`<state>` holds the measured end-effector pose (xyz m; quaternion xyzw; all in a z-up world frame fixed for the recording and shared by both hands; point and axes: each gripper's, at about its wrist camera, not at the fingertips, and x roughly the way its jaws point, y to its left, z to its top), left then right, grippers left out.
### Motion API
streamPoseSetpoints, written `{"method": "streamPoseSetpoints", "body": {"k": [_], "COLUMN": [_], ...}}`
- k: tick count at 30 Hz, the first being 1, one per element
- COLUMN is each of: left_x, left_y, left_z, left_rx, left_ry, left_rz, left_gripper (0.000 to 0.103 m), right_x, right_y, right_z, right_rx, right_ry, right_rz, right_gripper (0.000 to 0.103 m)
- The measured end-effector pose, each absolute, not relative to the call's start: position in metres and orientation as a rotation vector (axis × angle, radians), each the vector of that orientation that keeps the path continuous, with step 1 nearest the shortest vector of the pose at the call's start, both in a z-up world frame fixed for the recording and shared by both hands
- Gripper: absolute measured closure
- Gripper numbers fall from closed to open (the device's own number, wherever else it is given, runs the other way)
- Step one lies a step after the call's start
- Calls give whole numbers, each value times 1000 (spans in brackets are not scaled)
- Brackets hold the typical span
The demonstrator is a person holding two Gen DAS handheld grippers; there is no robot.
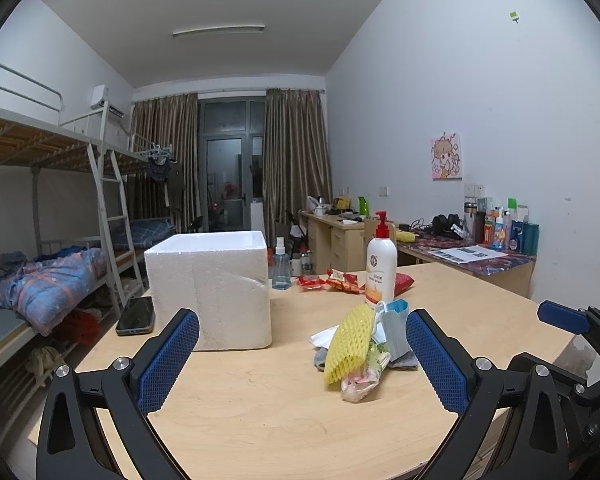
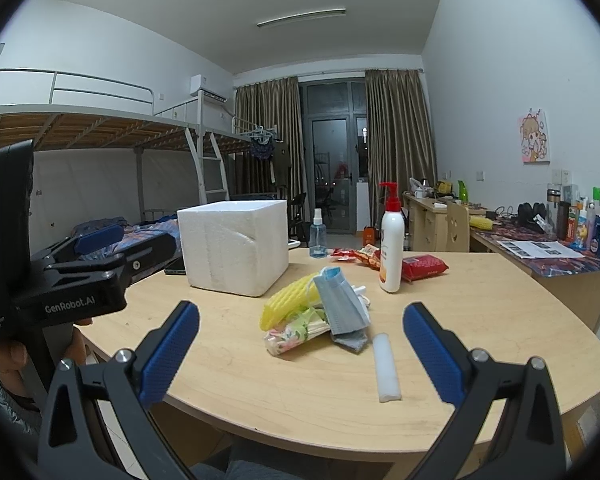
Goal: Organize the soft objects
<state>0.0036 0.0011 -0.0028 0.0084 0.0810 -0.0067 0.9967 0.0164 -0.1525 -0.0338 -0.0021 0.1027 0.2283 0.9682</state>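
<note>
A: Where do the soft things sit?

B: In a small heap near the middle of the wooden worktop point(image 2: 480, 320). A yellow foam fruit net point(image 2: 286, 300) lies on the heap's left side, touching a blue face mask point(image 2: 340, 300) that drapes over the top. Under them are a floral-print pouch point(image 2: 296, 334) and a grey sock point(image 2: 352, 342).

A: Anything apart from the heap?

B: A white foam strip point(image 2: 386, 368) lies by itself just to the right of the sock, nearer the worktop's front edge.

A: And the grippers?

B: The left gripper point(image 1: 302, 354) is spread wide with nothing between its blue pads point(image 1: 168, 364); it hovers above the worktop, and the heap sits ahead of it, toward its right finger. The right gripper point(image 2: 300, 348) is likewise released and empty, raised over the front edge, with the heap and strip framed between its fingers. In the right wrist view a hand point(image 2: 10, 360) holds the left gripper's handle at the far left.

A: What else stands there?

B: A white polystyrene box point(image 1: 210, 288) stands upright left of the heap, with a dark phone point(image 1: 136, 316) flat beside it. Behind the heap stand a white pump bottle point(image 1: 380, 266) with a red top and a clear spray bottle point(image 1: 281, 266); red snack packets point(image 1: 342, 280) lie between and behind them.
</note>
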Motion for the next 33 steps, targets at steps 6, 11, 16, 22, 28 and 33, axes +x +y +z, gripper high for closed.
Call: {"method": "streamPoseSetpoints", "body": {"k": [6, 11, 16, 22, 28, 33], "left_x": [4, 8, 12, 21, 42, 63], "left_y": [3, 3, 4, 6, 1, -4], "left_z": [-3, -3, -4, -7, -10, -15], "left_rx": [20, 15, 9, 10, 19, 18], "left_ry": [166, 175, 181, 201, 236, 278], "left_rz": [-13, -16, -21, -31, -56, -76], "left_gripper": [0, 0, 0, 0, 0, 0], "right_x": [20, 21, 30, 42, 58, 70], "right_y": [-151, -151, -151, -152, -152, -149], "right_z": [-36, -37, -39, -41, -44, -48], "right_rx": [-6, -6, -1, -4, -17, -40], "right_ry": [215, 219, 244, 262, 297, 324], "right_rz": [463, 465, 468, 466, 455, 450], "right_gripper": [0, 0, 0, 0, 0, 0]}}
